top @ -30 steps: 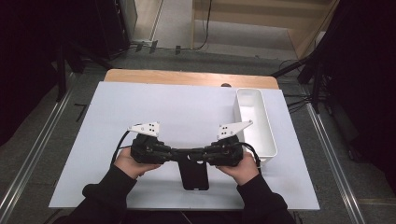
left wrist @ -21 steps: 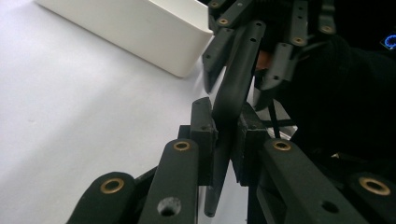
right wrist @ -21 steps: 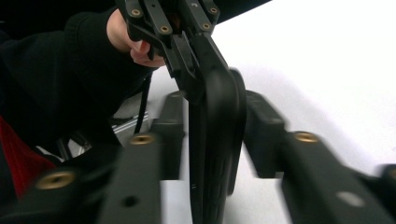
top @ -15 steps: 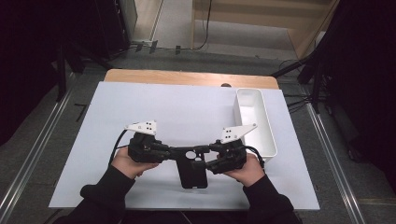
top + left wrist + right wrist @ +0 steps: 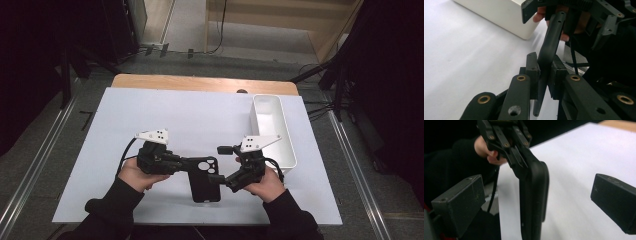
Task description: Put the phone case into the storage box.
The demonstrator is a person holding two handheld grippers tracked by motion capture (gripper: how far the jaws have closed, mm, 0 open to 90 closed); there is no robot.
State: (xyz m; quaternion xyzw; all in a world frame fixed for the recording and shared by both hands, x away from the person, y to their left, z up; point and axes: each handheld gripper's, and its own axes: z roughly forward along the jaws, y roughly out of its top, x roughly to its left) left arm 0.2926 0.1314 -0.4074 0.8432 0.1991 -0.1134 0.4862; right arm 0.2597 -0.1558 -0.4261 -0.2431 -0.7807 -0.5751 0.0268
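Black phone case near table edge, clamped by left gripper; right gripper jaws just opened wide, case between, untouched.

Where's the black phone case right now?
In the high view the black phone case is over the white mat's near edge, clamped by the left gripper, left of the white bin.

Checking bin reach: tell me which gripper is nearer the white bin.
Right. The right gripper sits just left of the white bin; the left gripper, clamping the black phone case, is farther left.
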